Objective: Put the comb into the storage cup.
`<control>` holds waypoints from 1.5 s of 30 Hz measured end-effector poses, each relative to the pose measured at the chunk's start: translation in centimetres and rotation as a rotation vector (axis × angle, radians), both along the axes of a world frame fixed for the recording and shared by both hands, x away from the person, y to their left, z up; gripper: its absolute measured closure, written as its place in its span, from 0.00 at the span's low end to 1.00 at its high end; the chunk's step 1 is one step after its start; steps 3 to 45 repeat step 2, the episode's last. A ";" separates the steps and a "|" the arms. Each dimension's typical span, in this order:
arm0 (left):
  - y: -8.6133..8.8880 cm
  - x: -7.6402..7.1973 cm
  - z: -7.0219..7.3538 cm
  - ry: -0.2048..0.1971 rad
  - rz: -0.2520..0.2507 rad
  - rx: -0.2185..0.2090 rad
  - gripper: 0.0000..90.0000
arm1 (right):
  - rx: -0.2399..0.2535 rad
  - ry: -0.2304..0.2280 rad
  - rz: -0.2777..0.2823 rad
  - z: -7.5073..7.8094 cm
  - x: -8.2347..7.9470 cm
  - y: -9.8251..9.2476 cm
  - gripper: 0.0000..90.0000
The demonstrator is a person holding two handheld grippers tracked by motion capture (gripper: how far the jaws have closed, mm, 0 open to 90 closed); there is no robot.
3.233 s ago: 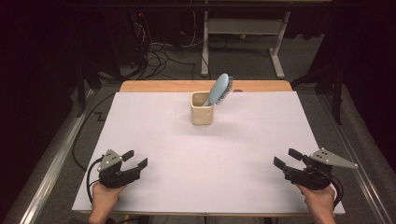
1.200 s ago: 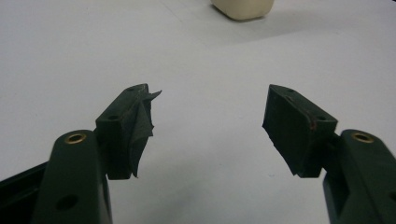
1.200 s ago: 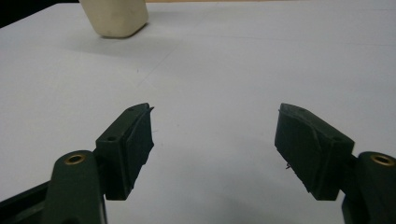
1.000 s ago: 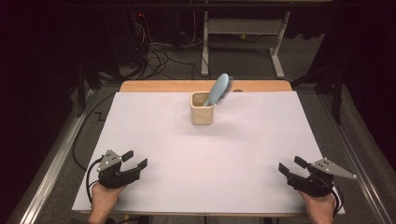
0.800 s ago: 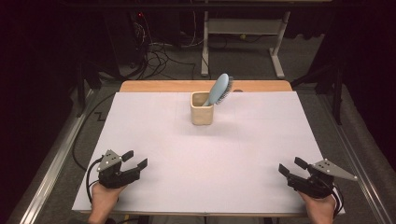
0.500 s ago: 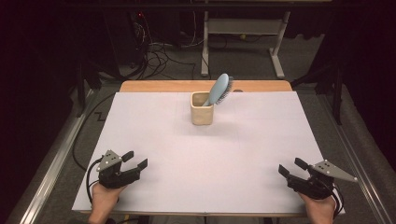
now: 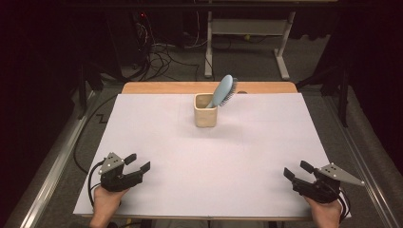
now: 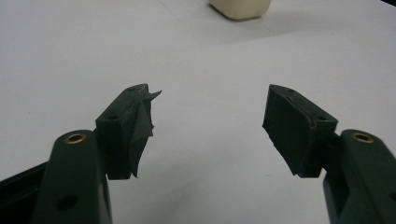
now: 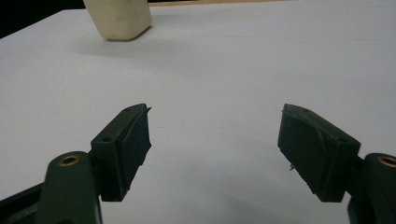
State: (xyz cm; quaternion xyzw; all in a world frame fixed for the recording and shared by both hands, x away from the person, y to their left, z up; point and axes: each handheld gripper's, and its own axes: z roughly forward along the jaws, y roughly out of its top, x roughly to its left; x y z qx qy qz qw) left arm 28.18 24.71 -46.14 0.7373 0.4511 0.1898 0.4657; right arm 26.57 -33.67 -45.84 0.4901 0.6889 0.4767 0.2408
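Fingers of my left gripper and right gripper rest released and empty, well short of the cup propping the hairbrush ahead for pickup.

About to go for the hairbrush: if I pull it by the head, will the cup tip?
Probably. The hairbrush leans far out over the rim of the small cream cup, so a sideways pull would likely lever it over. Lifting along the brush's lean looks safer.
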 end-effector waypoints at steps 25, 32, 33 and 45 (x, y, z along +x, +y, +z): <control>0.0 0.0 0.0 0.000 0.000 -0.003 0.37 | 0.001 -0.001 0.000 0.0 0.0 0.0 0.28; 0.0 0.0 0.0 0.000 0.000 -0.003 0.37 | 0.001 -0.001 0.000 0.0 0.0 0.0 0.28; 0.0 0.0 0.0 0.000 0.000 -0.003 0.37 | 0.001 -0.001 0.000 0.0 0.0 0.0 0.28; 0.0 0.0 0.0 0.000 0.000 -0.003 0.37 | 0.001 -0.001 0.000 0.0 0.0 0.0 0.28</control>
